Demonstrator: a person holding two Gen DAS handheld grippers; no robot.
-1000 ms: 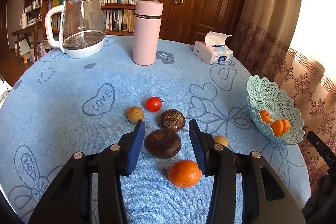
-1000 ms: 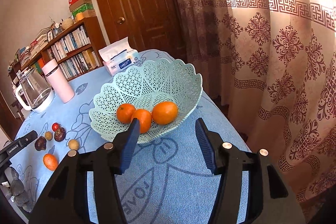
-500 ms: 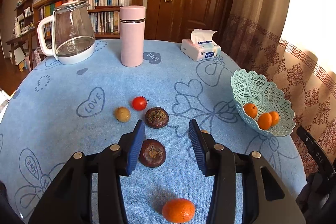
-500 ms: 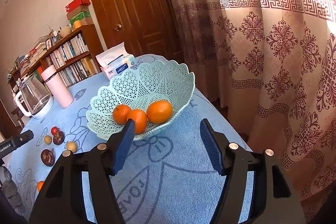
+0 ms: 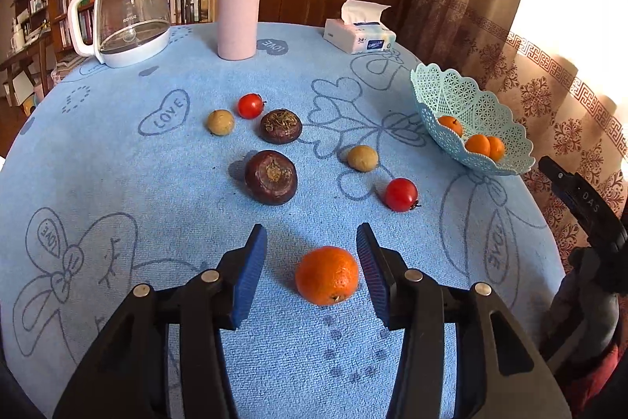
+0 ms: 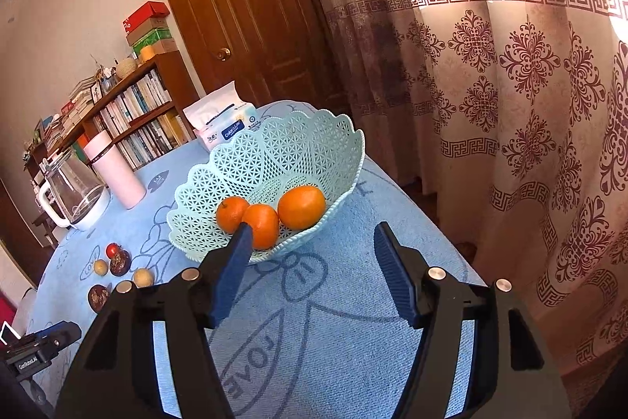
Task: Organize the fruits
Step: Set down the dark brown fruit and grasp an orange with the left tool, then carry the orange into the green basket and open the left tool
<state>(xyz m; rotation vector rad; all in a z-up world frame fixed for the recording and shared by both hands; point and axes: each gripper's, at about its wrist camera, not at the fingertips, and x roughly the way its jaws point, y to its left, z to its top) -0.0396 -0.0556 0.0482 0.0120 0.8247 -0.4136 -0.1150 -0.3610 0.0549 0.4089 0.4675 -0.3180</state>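
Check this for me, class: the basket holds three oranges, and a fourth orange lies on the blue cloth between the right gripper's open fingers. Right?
Wrong gripper. The left wrist view shows the loose orange between the left gripper, unpressed. The right gripper is open and empty. The basket does hold three.

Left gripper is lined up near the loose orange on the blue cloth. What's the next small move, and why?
Probably ease the left gripper forward and down, then close. The round orange lies between its open jaws, which have just been opening, no pad pressing on it. The pale green lattice basket already holds three oranges, so this one likely goes there.
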